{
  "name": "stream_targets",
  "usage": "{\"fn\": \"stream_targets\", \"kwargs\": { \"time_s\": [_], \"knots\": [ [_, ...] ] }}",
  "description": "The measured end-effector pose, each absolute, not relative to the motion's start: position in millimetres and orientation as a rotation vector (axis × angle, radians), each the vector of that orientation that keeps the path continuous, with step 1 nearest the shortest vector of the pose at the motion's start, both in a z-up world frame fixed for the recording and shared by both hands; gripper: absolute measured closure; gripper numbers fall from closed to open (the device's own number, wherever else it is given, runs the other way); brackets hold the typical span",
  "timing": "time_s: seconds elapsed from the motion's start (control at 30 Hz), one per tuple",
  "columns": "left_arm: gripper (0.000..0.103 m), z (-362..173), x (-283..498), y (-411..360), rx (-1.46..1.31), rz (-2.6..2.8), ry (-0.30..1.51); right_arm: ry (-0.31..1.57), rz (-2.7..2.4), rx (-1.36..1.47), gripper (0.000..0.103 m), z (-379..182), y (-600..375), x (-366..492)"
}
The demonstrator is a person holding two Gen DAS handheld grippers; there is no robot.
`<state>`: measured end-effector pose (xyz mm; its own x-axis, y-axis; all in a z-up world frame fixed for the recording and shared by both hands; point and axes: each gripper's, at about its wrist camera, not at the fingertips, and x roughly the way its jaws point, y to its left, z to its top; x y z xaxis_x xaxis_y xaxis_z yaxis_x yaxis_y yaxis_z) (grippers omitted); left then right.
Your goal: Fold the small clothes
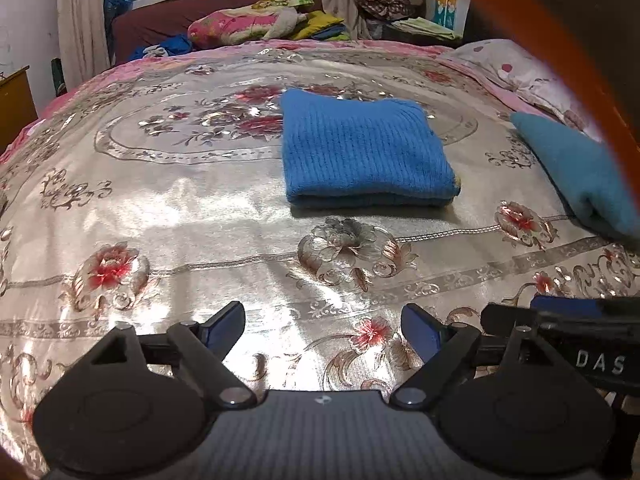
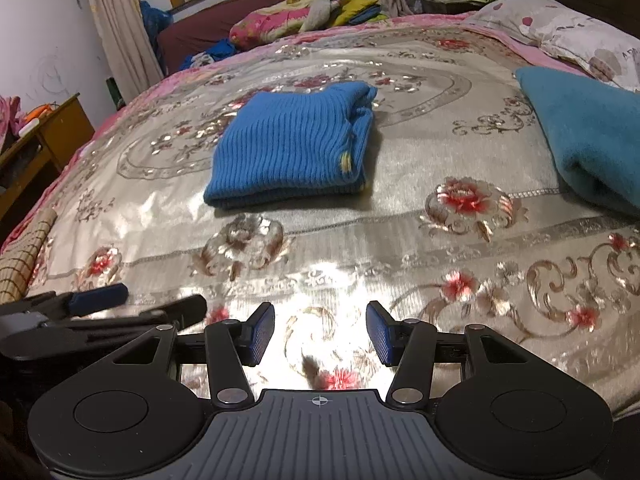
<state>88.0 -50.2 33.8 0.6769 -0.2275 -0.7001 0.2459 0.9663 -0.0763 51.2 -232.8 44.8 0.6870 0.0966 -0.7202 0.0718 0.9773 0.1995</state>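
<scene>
Now both tongs hang low over the shiny bedspread (image 1: 168, 200), and both are spread with nothing between them. The left tongs (image 1: 323, 330) are wide apart. The right tongs (image 2: 320, 334) stand about half apart.

Up ahead, at about twelve o'clock from the left tongs and eleven o'clock from the right, lies the blue sweater (image 1: 362, 152). It is soft and ribbed, made into a neat, thick square with straight edges. It looks all folded, so that step seems done.

Off at two o'clock sits a teal cloth (image 2: 588, 132), fuzzy and bunched up at its near end. I think that one comes next. The tongs would need to reach over, pinch its edges and lay it flat.
</scene>
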Motion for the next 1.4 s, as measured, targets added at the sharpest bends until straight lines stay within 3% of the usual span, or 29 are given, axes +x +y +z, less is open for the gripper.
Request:
{"fn": "stream_targets", "kwargs": {
  "time_s": [1.4],
  "knots": [
    [0.012, 16, 51, -42, 0.022, -0.239, 0.788, 0.806, 0.006, 0.192, 0.053, 27, -221, 13]
  ]
}}
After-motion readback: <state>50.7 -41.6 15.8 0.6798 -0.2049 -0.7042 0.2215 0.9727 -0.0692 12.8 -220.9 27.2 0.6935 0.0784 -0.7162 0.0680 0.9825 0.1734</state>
